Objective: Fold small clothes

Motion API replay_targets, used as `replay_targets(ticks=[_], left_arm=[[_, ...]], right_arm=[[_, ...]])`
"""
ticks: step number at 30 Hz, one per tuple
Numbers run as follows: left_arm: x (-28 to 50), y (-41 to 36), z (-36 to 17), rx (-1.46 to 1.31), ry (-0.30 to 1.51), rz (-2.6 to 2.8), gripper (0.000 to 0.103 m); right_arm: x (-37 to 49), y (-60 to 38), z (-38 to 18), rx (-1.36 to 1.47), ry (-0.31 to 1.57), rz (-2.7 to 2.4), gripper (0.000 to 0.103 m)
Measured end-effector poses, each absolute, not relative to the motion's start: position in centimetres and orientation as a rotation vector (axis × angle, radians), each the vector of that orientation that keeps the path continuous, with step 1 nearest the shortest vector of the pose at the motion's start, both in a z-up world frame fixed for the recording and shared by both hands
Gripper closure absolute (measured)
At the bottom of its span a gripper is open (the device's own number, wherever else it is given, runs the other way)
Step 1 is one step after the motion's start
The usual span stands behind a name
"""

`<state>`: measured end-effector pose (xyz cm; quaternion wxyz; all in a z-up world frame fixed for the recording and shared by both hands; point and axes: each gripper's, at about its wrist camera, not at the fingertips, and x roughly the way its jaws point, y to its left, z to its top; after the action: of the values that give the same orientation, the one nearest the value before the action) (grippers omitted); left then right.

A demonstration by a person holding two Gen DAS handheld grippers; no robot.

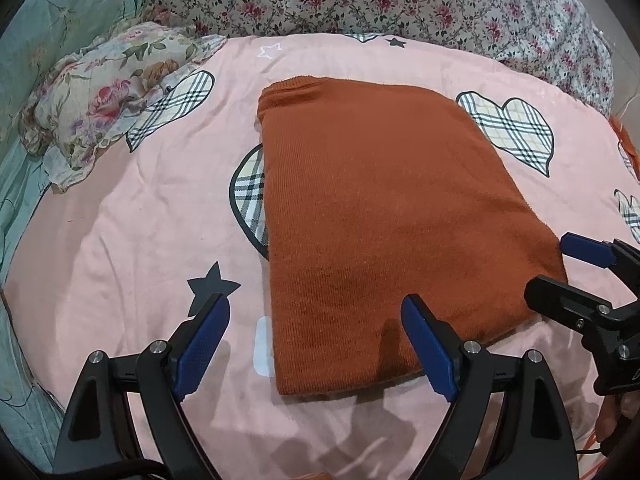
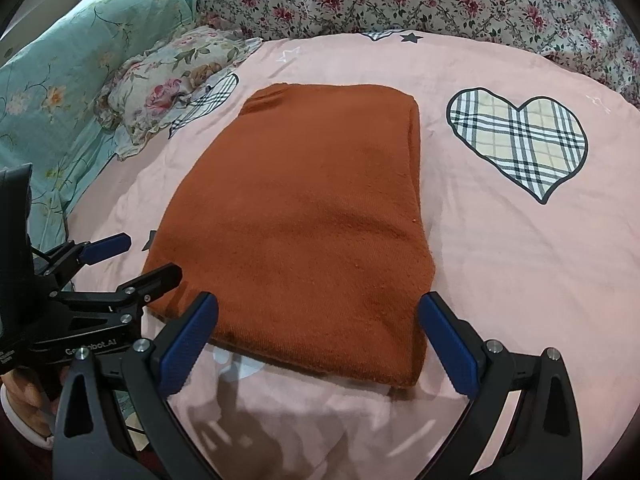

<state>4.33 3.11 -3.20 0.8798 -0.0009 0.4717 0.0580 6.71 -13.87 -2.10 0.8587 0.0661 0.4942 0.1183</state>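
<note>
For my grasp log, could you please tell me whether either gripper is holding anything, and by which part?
Nothing is held: the left gripper and right gripper both have open jaws at the near edge of the folded rust-orange knitted garment, which lies flat.

Soft, even indoor light, faint gripper shadows on the pink heart-printed bedsheet (image 1: 120,240), strong fisheye bending and dark corners.

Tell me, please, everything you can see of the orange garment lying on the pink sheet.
The orange garment is a rust-orange ribbed knit, seemingly soft and thick. It is folded into a long rectangle, a ribbed band at its far end. It lies flat on the pink sheet, partly covering plaid hearts. Both tools, left tool and right tool, are open at its near edge, gripping nothing.
</note>
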Motion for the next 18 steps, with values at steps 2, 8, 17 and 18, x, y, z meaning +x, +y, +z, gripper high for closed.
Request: replay_targets(ticks=[2,8,17,18], left_arm=[[4.35,3.11,-3.16,-0.005,0.980,0.120,0.015],[4.47,3.22,-3.11,-0.009,0.973,0.128,0.015],[4.52,3.22,-3.00,-0.013,0.963,0.131,0.014],[4.51,3.22,-2.99,-0.014,0.961,0.131,0.014]], right_arm=[[6.71,-13.62,-2.09,0.140,1.035,0.247,0.003],[6.87,-13.34,-2.20,0.137,1.039,0.249,0.003],[6.85,-13.19,-2.34,0.137,1.039,0.248,0.003],[6.87,-13.16,-2.35,0.137,1.040,0.248,0.003]])
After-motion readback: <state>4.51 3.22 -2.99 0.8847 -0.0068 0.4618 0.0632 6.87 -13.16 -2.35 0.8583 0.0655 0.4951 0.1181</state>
